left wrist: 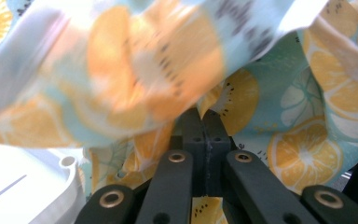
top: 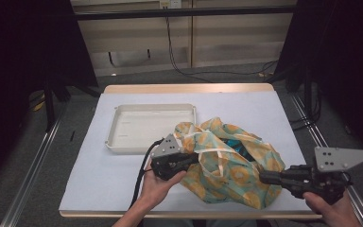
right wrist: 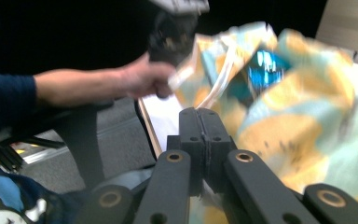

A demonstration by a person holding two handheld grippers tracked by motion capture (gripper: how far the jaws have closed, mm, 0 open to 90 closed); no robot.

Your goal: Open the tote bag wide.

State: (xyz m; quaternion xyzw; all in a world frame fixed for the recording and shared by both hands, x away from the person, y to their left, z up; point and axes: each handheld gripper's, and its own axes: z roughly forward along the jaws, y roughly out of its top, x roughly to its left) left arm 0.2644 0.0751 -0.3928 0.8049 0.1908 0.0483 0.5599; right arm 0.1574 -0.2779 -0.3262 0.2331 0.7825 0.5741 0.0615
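Figure: Two hand-held grippers working a fruit-print cloth bag at the near edge of the counter.

Nearest the person, the right gripper (top: 263,178) has its jaws pressed together at the bag's (top: 231,165) near right edge; whether any cloth is pinched there cannot be told. The left gripper (top: 194,158) is clamped on a fold of the bag's rim, near a pale strap (top: 220,158). The bag lies crumpled on the counter's (top: 99,179) white surface, soft and slack, printed with orange slices on pale teal, something blue (right wrist: 265,65) showing within its mouth. The step appears to be opening or emptying the bag; next, the right gripper likely needs a firm hold opposite the left. Beyond sits a white tray (top: 123,142), just beside the bag.
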